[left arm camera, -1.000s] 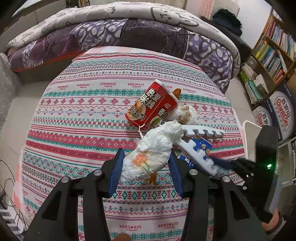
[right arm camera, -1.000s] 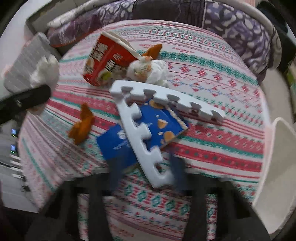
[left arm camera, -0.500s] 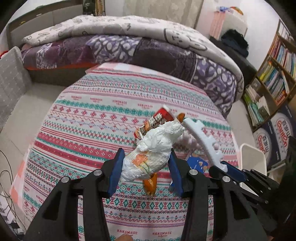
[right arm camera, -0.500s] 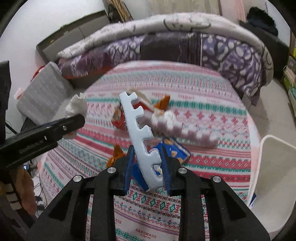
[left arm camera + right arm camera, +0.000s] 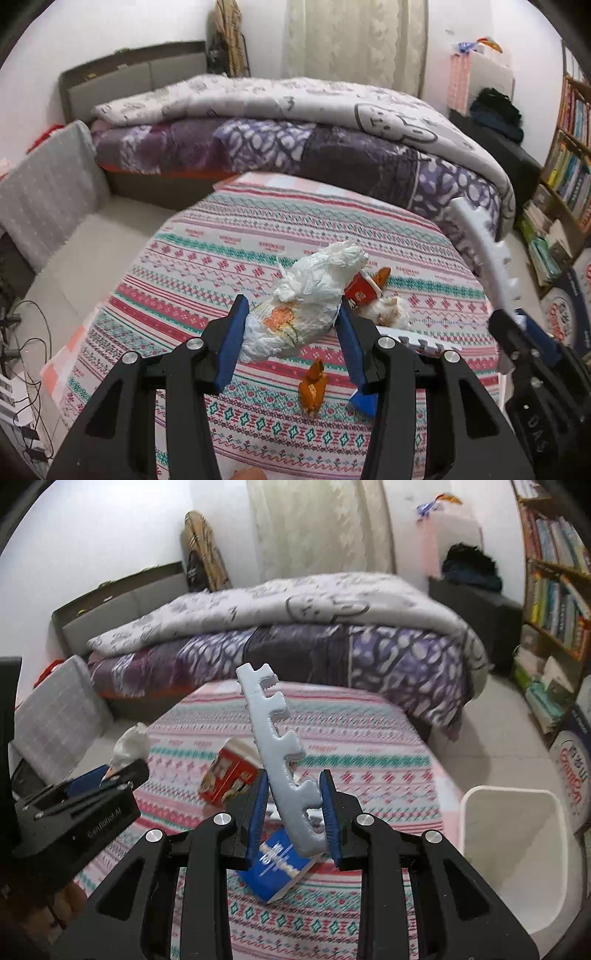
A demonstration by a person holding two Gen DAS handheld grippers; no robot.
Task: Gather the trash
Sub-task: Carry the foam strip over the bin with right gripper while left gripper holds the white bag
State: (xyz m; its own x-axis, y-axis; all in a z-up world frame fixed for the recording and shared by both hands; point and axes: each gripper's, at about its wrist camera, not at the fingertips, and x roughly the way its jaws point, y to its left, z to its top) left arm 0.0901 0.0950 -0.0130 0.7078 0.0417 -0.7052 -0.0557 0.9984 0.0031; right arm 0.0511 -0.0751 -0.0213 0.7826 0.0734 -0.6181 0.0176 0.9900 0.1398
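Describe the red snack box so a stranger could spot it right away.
On the striped patterned mat in front of the bed, look among the litter at its middle. The red snack box lies tipped on its side, the only red carton, left of the blue packet.

Crumpled white tissue-paper wad (image 5: 306, 299): rough, creased, matt, orange stain. Pale grey notched foam strip (image 5: 280, 760): soft, matt, fuzzy at cut edges. Red printed carton (image 5: 229, 775): glossy card. Blue printed box (image 5: 277, 864): smooth card. Striped patterned woven cloth (image 5: 236, 236): matt textile. White plastic bin (image 5: 517, 853): smooth. Black gripper fingers (image 5: 122, 406): smooth plastic, metal screws.
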